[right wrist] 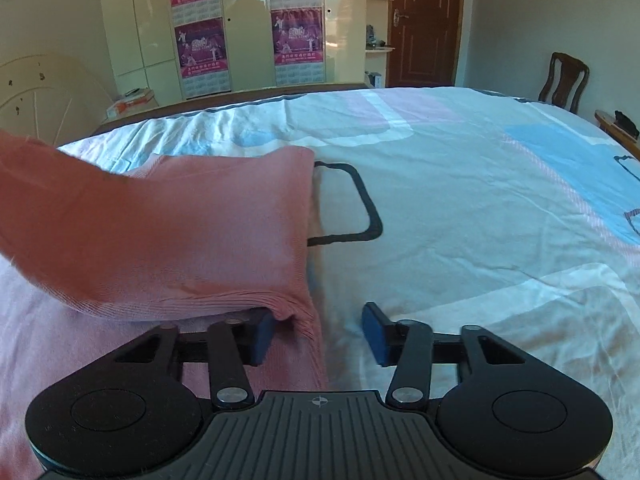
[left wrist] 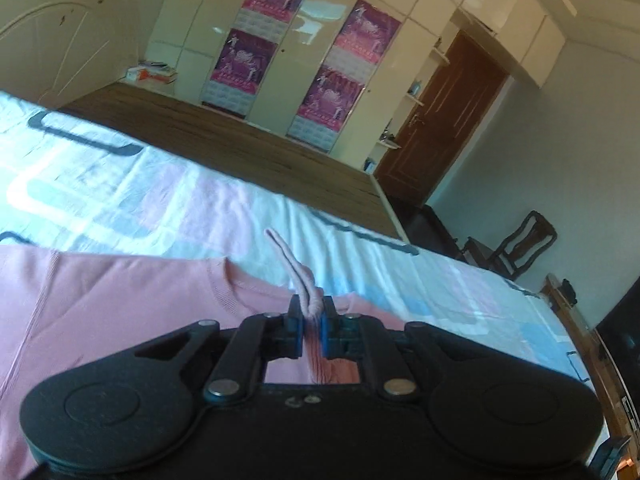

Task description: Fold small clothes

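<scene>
Covering most of both views, a bedsheet [right wrist: 460, 208] patterned in white, blue and pink blocks with dark outlines is spread over the bed. Behind it, cream wardrobe doors [right wrist: 248, 40] carrying purple posters [right wrist: 198, 46] are seen, with a brown door [right wrist: 424, 20] to their right and a wooden chair [right wrist: 564, 80] at the far side of the bed.

A pink garment [right wrist: 168, 232] is laid on the sheet on the near left in the right wrist view; its upper layer is raised off the lower layer, with a ribbed edge hanging down at the near corner. In the left wrist view the same garment [left wrist: 120, 304] is seen flat, just ahead of the tool.

Left gripper [left wrist: 311, 312]: jaws closed together on a bunched fold of the pink fabric, a narrow strip sticking up past the tips.

Right gripper [right wrist: 318, 328]: jaws spread wide. The ribbed edge is draped against the left blue pad [right wrist: 262, 332]; nothing is pinched.
</scene>
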`<state>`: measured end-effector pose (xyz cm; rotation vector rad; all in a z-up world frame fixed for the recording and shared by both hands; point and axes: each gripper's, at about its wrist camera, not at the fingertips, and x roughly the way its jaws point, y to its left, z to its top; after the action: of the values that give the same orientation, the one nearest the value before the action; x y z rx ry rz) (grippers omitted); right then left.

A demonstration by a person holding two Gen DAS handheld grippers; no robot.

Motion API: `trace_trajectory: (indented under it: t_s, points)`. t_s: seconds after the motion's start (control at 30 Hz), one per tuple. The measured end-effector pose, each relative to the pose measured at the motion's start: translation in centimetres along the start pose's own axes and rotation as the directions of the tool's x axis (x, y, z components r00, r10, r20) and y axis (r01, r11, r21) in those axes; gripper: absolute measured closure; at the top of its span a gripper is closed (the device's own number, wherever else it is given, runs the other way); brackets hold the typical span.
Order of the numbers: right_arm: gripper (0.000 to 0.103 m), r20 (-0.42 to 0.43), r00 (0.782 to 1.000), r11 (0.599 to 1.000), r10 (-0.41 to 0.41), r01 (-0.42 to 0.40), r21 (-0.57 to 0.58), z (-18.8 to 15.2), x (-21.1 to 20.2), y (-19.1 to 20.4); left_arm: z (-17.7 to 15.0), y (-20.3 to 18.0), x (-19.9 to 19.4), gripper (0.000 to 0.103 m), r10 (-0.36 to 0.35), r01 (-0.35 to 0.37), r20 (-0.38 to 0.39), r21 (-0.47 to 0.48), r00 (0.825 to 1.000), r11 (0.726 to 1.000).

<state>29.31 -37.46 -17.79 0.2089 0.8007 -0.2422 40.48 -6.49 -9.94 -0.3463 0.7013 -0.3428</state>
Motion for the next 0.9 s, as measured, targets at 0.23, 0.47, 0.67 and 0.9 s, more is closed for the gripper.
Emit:
trace_trajectory:
  t_s: [0.23, 0.47, 0.67, 0.9]
  points:
    - [0.094, -0.009, 1.000, 0.999, -0.014, 0.015, 0.047, -0.2, 0.2, -0.6, -4.0, 4.1, 1.8, 0.096, 0.125, -0.128, -0.109, -0.020, 0.986, 0.992]
    - [0.091, -0.049, 0.998, 0.998, 0.040, -0.037, 0.048, -0.7, -1.8, -1.5, -6.4, 5.5, 0.9, 0.072, 0.239, -0.234, -0.128, 0.057, 0.962, 0.971]
    - [0.050, 0.052, 0.997, 0.996, 0.056, -0.059, 0.061, 1.3, -3.2, -2.2, -4.6, 5.0, -1.8, 0.043, 0.243, -0.242, -0.036, 0.026, 0.969, 0.970]
    - [0.050, 0.011, 0.992, 0.986, 0.122, -0.122, 0.111, 5.8, 3.6, -2.1, -5.1, 1.5, 3.3, 0.040, 0.179, -0.167, -0.098, 0.120, 0.979, 0.979]
